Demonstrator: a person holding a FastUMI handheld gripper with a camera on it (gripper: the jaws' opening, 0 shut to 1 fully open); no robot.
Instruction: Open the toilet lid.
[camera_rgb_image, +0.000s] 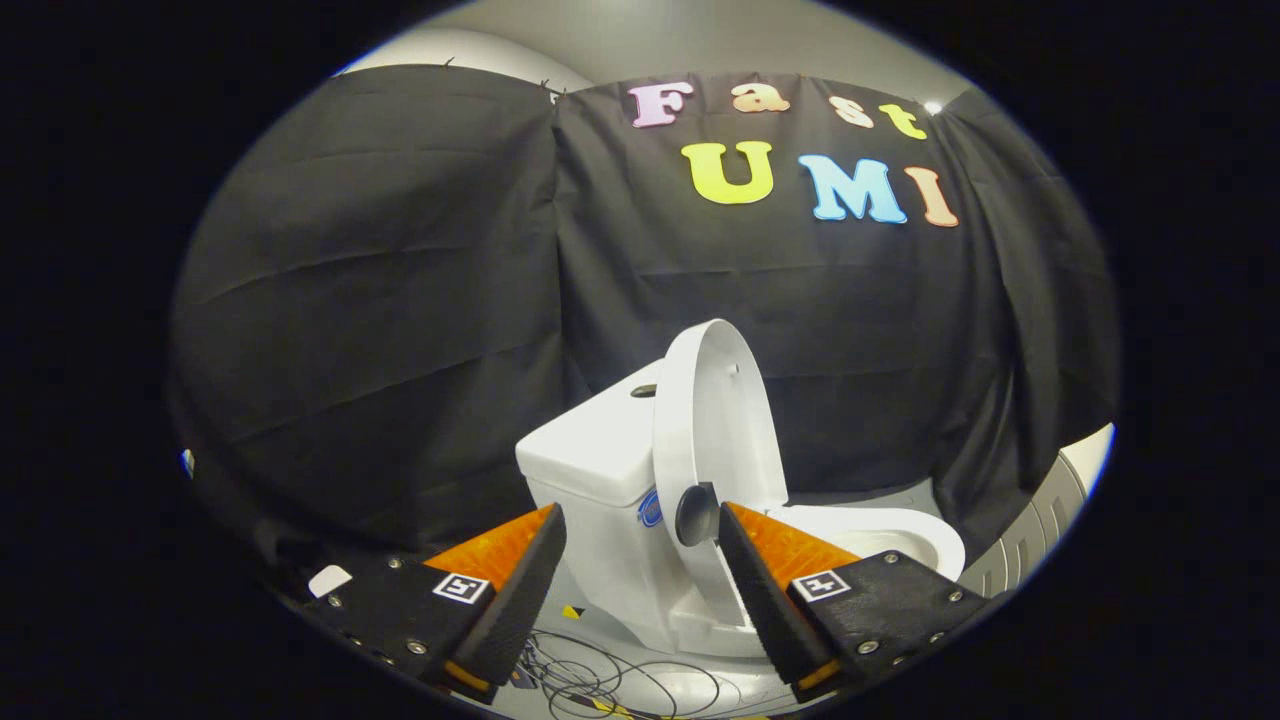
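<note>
Hand-held gripper (640, 535) wide apart and empty, before raised toilet lid (715, 420); blue cistern label (650, 508) unreadable.

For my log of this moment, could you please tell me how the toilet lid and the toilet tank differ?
The toilet lid is a thin, rounded panel standing nearly upright, while the toilet tank is a boxy block with a flat top. The lid bears a dark round knob just ahead of the gripper; the tank bears a small blue sticker. The lid leans back beside the tank. Both are glossy white. The jaws stand open, gripping nothing.
</note>
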